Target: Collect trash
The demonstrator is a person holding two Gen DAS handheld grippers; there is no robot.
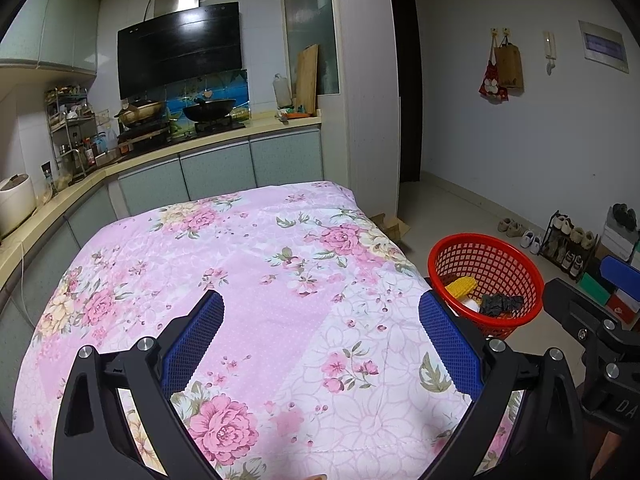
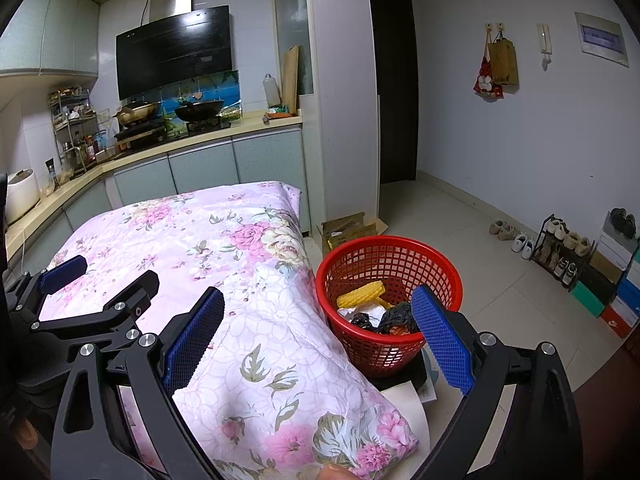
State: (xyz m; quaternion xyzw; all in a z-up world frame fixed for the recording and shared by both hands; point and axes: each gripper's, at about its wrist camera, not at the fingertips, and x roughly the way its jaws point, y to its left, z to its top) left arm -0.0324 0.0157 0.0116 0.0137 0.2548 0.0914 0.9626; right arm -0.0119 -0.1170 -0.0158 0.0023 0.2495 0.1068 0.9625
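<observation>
Both grippers hover over the table, nothing in either. Left gripper (image 1: 320,316): blue-padded fingers (image 1: 196,336) spread wide, only the pink floral cloth (image 1: 256,264) between and under them, no item on the cloth ahead of it. Right gripper (image 2: 318,316): fingers (image 2: 442,338) also spread wide and empty; its left finger sits above the cloth's right edge, its right finger overlaps the near rim of the red mesh basket (image 2: 390,264) in view, contact can't be confirmed. Basket is ahead and to the right of the left gripper, just off the table's right edge, standing upright on a dark flat base (image 2: 400,374) with white paper (image 2: 404,396) poking out beside it. Trash is in the basket: a yellow ridged piece (image 2: 360,294) toward the far-left side, a crumpled black bag (image 2: 396,318) toward the near side next to the right finger, white crumpled paper (image 2: 352,314) under and between them. From the left wrist view, the right gripper's body appears at the far right edge, beside the basket; from the right wrist view, the left gripper shows at the far left above the cloth. Ahead of both: kitchen counter (image 1: 224,136) with a wok (image 1: 210,108) on the hob. Further right, past the basket, a shoe rack (image 2: 560,252) against the wall.
</observation>
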